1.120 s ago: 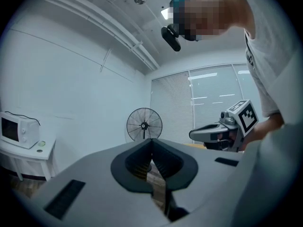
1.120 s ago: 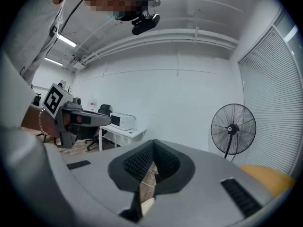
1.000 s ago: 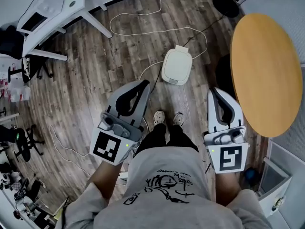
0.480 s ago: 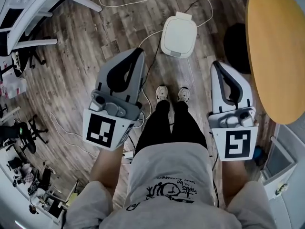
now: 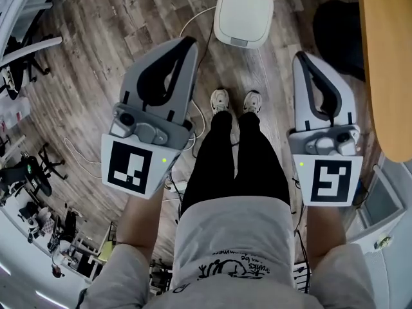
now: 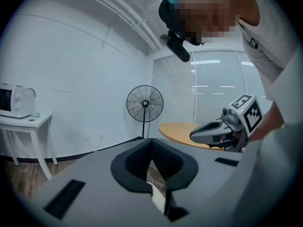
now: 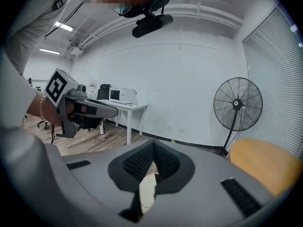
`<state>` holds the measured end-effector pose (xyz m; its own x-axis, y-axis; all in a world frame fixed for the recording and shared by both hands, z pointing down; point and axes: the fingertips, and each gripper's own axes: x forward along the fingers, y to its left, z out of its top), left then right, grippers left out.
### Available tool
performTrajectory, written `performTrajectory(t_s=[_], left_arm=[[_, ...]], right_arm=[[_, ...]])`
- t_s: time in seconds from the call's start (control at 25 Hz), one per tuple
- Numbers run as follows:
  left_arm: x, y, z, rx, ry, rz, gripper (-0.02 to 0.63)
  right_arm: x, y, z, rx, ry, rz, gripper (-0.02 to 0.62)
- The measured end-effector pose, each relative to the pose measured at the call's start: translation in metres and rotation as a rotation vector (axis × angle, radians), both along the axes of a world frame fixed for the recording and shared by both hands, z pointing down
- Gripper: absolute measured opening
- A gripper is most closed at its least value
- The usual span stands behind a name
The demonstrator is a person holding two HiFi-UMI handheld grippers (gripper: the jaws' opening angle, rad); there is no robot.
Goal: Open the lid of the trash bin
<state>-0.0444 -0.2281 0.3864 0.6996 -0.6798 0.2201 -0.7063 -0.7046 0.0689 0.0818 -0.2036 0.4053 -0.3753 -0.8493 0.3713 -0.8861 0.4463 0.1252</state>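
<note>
On floor (image 5: 90, 76) ahead: trash bin (image 5: 243, 15), closed, untouched.

Left tool (image 5: 185, 42) and right tool (image 5: 300, 56) have risen nearer the camera; trash bin (image 5: 243, 13) now at top edge.

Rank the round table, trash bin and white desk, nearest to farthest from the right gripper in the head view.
1. Round table, just right of the right gripper.
2. Trash bin, ahead-left on the floor.
3. White desk, far left.
</note>
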Motion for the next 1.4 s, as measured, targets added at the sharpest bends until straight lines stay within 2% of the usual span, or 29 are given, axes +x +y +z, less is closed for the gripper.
performTrajectory(t_s=[0.76,1.4], left_arm=[[0.008,0.005,0.157,-0.076,-0.062,0.021,0.015],[0.007,-0.002,0.259,-0.121,-0.125,0.036,0.015]], right_arm=[[-0.009,0.003,0.165,-0.049,0.119,-0.025,0.006],[-0.018,-0.007,0.284,-0.108,0.292,-0.114,0.006]])
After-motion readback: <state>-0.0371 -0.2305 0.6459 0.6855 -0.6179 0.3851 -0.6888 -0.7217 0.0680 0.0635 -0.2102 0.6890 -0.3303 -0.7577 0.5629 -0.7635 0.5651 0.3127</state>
